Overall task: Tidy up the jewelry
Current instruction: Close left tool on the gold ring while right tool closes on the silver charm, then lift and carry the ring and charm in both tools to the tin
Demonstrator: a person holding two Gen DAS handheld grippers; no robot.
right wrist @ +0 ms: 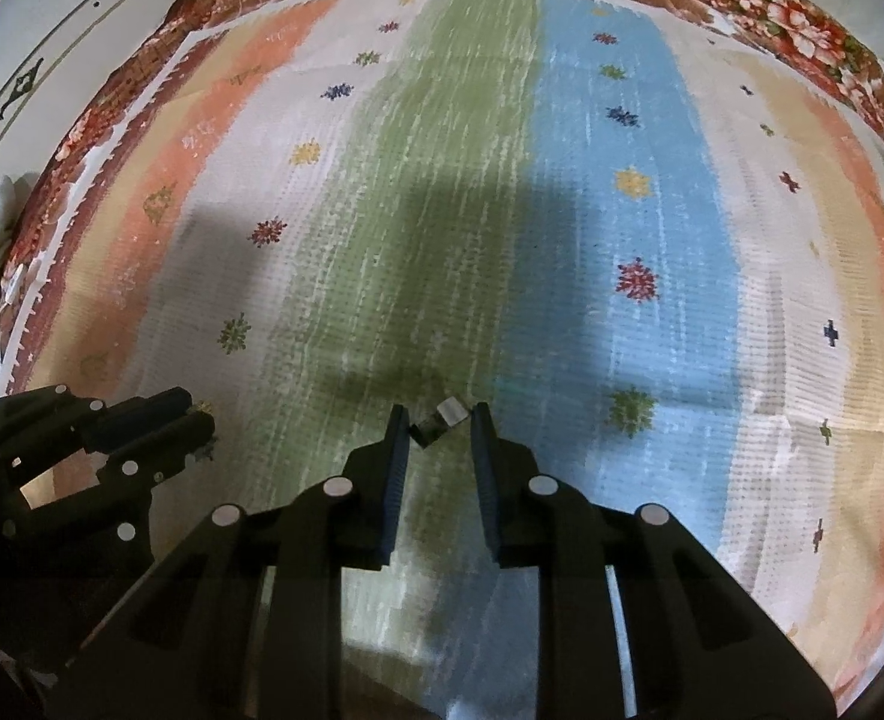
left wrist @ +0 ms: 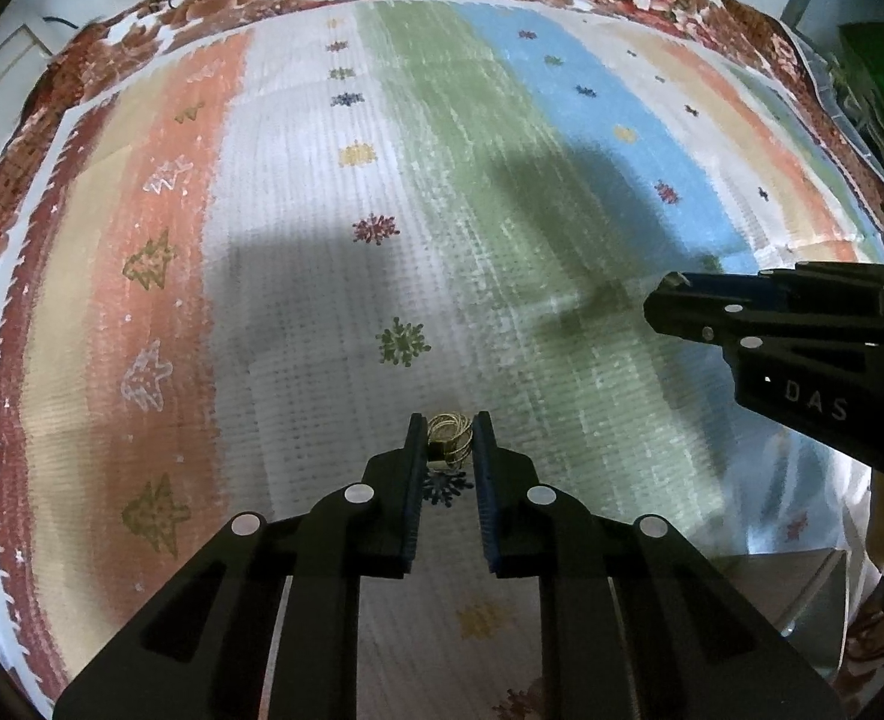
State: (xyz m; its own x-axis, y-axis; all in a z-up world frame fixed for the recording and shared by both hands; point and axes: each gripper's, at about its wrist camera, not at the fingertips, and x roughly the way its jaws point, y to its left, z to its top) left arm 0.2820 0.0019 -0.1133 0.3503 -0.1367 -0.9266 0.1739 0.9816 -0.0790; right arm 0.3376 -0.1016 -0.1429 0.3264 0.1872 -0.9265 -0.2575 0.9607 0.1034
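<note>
In the left wrist view my left gripper is shut on a gold wire ring, held between its fingertips above the striped cloth. My right gripper reaches in from the right in that view. In the right wrist view my right gripper holds a small dark and silver piece between its tips; the piece touches the left finger, and a narrow gap shows beside the right one. The left gripper shows at the lower left there, with a glint of gold at its tips.
The striped cloth with snowflake and tree patterns lies over a red floral blanket. A grey box corner shows at the lower right of the left wrist view. A white wall or door is at the far left.
</note>
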